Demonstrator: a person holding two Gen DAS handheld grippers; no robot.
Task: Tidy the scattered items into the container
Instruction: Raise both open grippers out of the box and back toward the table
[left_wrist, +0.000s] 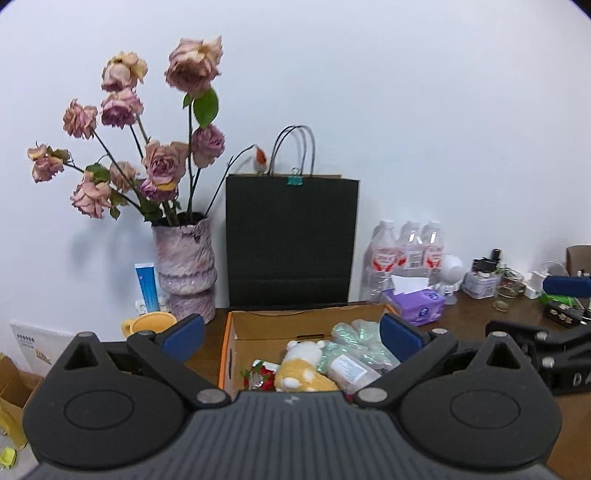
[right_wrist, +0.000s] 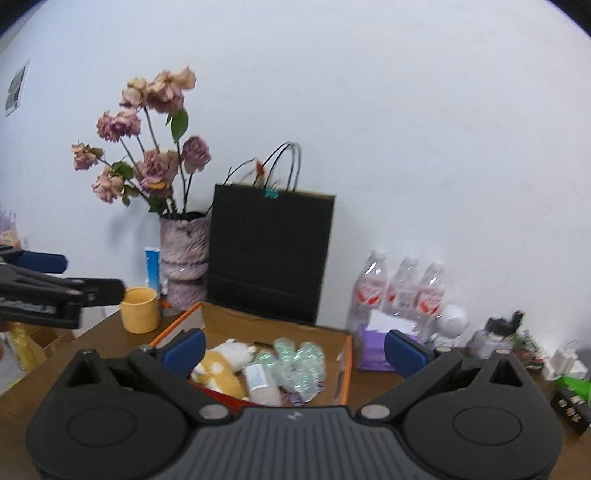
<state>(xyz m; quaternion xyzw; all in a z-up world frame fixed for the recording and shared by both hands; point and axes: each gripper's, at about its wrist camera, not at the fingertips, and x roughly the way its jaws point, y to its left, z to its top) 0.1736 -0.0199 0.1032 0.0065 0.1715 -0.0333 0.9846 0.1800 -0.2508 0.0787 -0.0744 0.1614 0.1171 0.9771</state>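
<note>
Matt cardboard box (left_wrist: 236, 332), fuzzy plush toy (left_wrist: 301, 365), dark wood table (left_wrist: 476, 314).

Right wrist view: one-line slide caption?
Open right gripper above cardboard box holding plush toy and packets, vase behind.

Cardboard box (left_wrist: 236, 332) – tan inside, orange edge. In it: plush toy (left_wrist: 301, 365) yellow and white, packets (left_wrist: 354, 336) iridescent pale green, wrapper (left_wrist: 260, 373) red. Paper bag (left_wrist: 291, 240) near-black, with a teal clip (left_wrist: 294, 180). Vase (left_wrist: 184, 266) mottled pink-purple and white, roses (left_wrist: 159, 122) faded dusty pink, leaves green. Cup (right_wrist: 140, 309) mustard yellow. Tube (left_wrist: 147, 286) blue and white. Tissue pack (left_wrist: 417, 306) purple. Bottles (left_wrist: 406, 251) clear – red-and-white labels. Table (left_wrist: 472, 317) dark brown. Gripper pads (left_wrist: 184, 338) blue on black frames.
</note>
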